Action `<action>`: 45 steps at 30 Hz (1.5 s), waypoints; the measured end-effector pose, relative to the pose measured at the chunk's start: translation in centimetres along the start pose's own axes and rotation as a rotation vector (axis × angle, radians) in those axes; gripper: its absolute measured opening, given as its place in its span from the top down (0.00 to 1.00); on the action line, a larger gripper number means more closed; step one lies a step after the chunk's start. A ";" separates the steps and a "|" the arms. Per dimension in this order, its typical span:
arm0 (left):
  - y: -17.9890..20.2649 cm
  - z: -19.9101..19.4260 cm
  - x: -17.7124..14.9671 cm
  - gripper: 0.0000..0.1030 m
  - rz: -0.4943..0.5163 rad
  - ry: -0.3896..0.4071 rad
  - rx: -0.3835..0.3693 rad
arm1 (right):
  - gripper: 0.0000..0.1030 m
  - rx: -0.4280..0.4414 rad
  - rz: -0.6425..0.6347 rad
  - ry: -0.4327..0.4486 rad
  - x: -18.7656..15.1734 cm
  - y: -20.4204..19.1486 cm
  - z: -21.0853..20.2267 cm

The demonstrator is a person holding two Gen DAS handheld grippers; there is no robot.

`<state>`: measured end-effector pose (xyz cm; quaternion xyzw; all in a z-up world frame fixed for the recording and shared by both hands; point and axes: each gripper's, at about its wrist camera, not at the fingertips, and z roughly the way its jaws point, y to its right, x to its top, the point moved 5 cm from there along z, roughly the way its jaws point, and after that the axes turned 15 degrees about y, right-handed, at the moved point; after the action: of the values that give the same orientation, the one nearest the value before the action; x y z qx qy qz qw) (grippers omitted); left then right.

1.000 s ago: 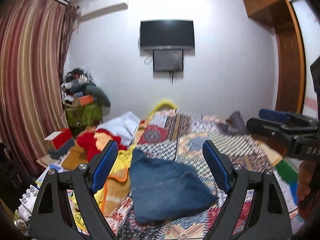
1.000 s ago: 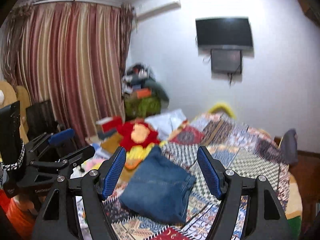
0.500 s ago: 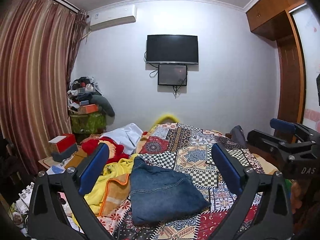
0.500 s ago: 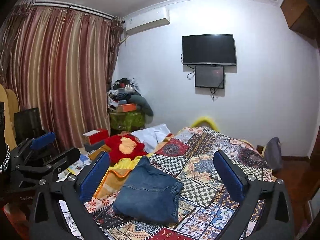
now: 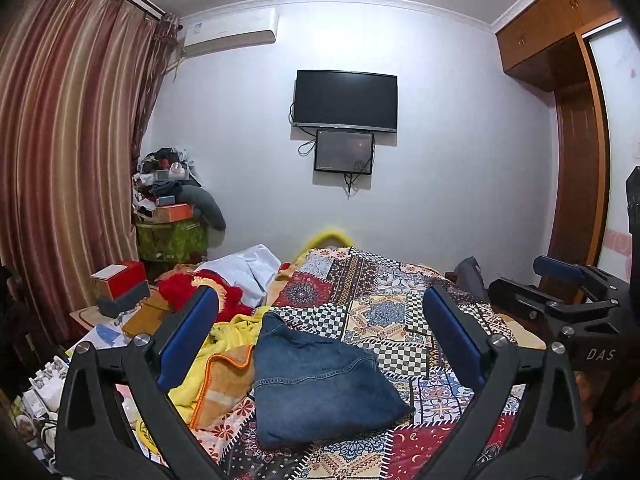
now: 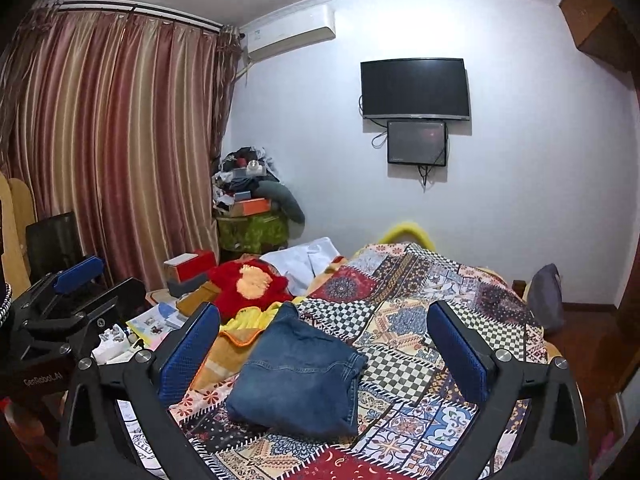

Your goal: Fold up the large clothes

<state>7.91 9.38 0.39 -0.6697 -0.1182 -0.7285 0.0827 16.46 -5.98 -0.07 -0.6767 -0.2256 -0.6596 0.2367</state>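
I see both tongs, left (image 5: pixel 320 344) and right (image 6: pixel 324 348), just spread wide, empty; folded jeans (image 5: pixel 316 384) on the bed (image 5: pixel 400 312) ahead, untouched.

**Occlusions and cut-offs**

The patchwork bedspread (image 5: pixel 372 316) runs off the bottom edge in both views. The yellow blanket (image 5: pixel 224 356) is partly hidden behind the left gripper's (image 5: pixel 318 338) finger. The right gripper (image 5: pixel 576 300) is cut by the left view's edge. Contents of the corner pile (image 6: pixel 244 184) are too small to identify.
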 end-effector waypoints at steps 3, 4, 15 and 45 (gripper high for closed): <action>0.1 0.0 -0.1 0.00 0.005 -0.003 -0.001 | 0.00 -0.002 0.003 -0.005 -0.1 0.2 0.0; 0.2 0.0 -0.2 0.00 0.006 -0.004 -0.001 | 0.00 -0.002 0.005 -0.007 -0.1 0.2 0.0; 0.4 0.1 -0.5 0.00 -0.011 -0.017 -0.019 | 0.00 0.001 0.009 -0.017 -0.3 0.5 0.0; 1.6 0.5 -1.2 0.00 0.007 -0.046 -0.032 | 0.00 -0.011 0.024 -0.023 -0.1 0.5 -0.2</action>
<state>8.91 7.90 -0.67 -0.6880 -0.1059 -0.7144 0.0717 16.62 -6.50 -0.15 -0.6882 -0.2163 -0.6503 0.2382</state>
